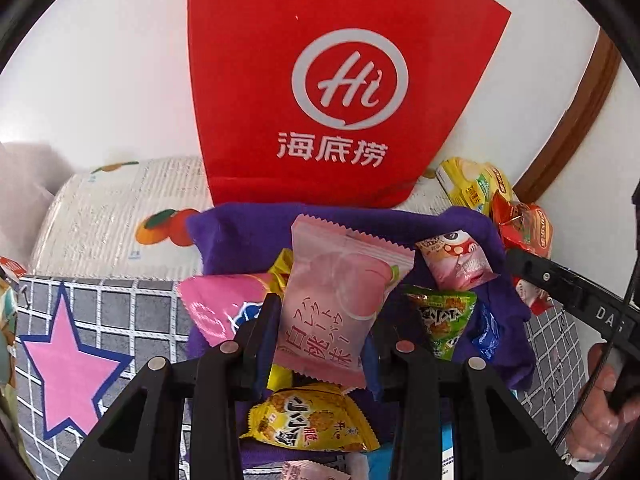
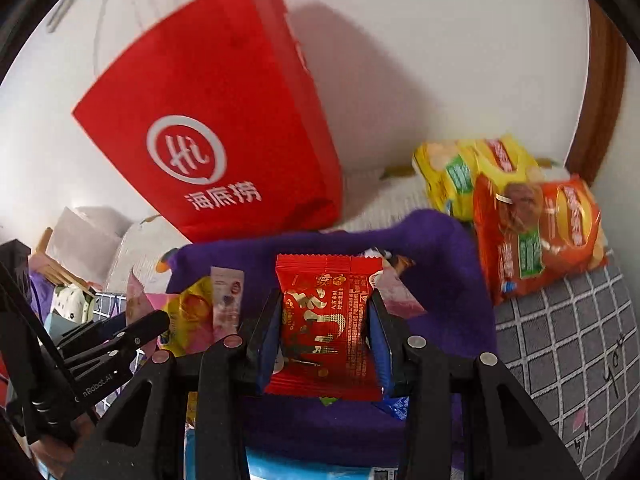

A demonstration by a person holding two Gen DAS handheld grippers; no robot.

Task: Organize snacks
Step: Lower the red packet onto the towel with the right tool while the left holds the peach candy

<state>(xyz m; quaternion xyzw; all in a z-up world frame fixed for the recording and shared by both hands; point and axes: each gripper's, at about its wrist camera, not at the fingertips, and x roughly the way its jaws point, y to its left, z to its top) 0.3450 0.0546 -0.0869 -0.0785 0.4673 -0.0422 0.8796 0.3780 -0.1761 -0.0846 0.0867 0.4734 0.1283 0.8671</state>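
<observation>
Both held over purple fabric bin point(image 1: 240, 232), probably to sort in: left gripper point(image 1: 326, 320) clenched on pale pink peach-print snack packet point(image 1: 332, 304); right gripper point(image 2: 326, 320) clenched on red foil snack packet point(image 2: 326, 320)

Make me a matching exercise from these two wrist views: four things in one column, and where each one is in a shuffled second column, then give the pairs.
Things:
1. pink peach snack packet
2. red snack packet
3. red paper bag
4. orange chip bag

Places:
A. standing against the white wall
B. between the right gripper fingers
C. lying on the grid-patterned cloth beside the purple cloth
D. between the left gripper fingers

Pairs: 1-D, 2-B, 3-A, 4-C
</observation>
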